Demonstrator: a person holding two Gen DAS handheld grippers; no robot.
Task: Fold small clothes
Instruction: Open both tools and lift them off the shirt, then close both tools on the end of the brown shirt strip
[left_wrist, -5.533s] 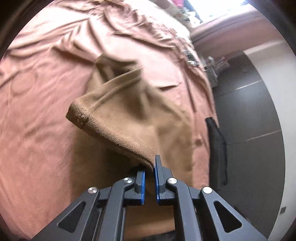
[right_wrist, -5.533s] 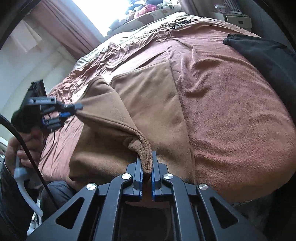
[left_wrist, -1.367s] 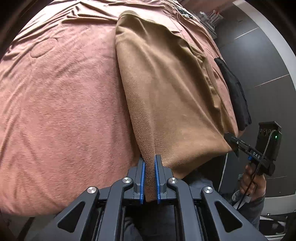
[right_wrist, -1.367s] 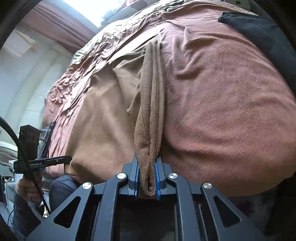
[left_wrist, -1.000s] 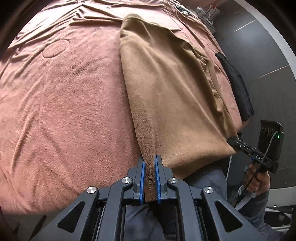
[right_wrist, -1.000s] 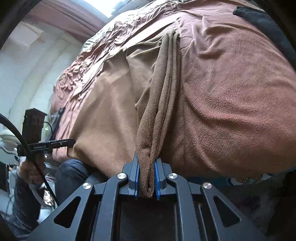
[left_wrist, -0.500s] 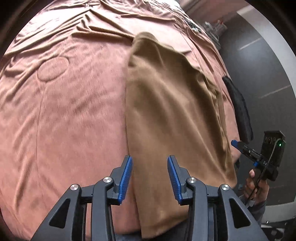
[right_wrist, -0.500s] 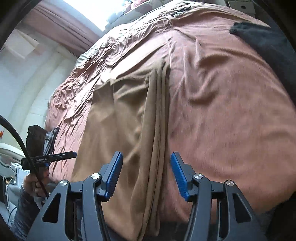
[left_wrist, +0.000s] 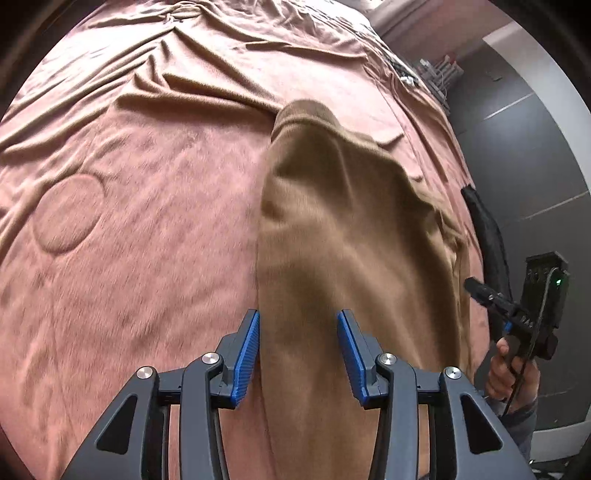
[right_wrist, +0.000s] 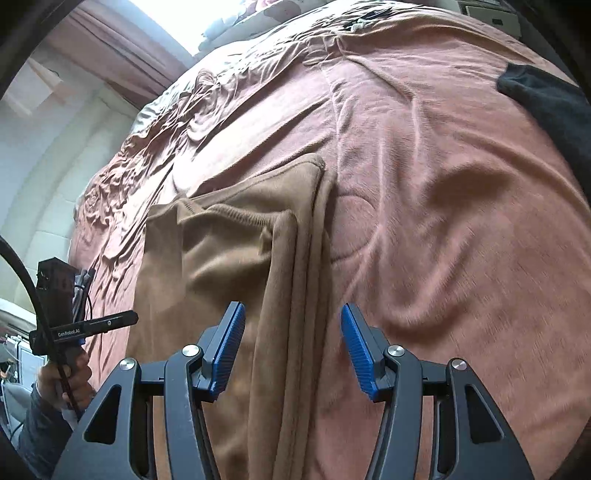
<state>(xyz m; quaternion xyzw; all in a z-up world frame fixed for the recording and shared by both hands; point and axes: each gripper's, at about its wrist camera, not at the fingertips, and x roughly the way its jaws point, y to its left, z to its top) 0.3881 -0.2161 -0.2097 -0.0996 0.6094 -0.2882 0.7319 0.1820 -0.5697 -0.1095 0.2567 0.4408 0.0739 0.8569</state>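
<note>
So, quick rundown of where things sit:

garment: the brown garment (left_wrist: 347, 236) lies on the bed (left_wrist: 129, 192), a long strip running from the bottom middle of the left wrist frame up to its top middle; its near end seems to drape over the bed's edge.
long axis: straight away from both cameras, roughly in line with the fingers.
left hand-held gripper (left_wrist: 298, 354): jaws have just been opening and now stand apart, nothing pinched; the garment's left edge runs just past the left pad, cloth below the gap.
right hand-held gripper (right_wrist: 291, 350): jaws just opened too, apart and empty; the bunched right-hand folds of the garment (right_wrist: 258, 258) lie under the gap.
who's nearer: honestly a tie, each one hovers over its own long edge near the close end.
texture: fleecy, soft, limp knit with a ribbed hem showing in the right view; it'll probably sag and slide when lifted.
bed cover: pinkish, velvety, wrinkled toward the top of both frames.
other stuff: a black cloth (right_wrist: 550, 103) at the far right, well apart.
next, I'd guess: a crosswise fold, far end to near end.
</note>
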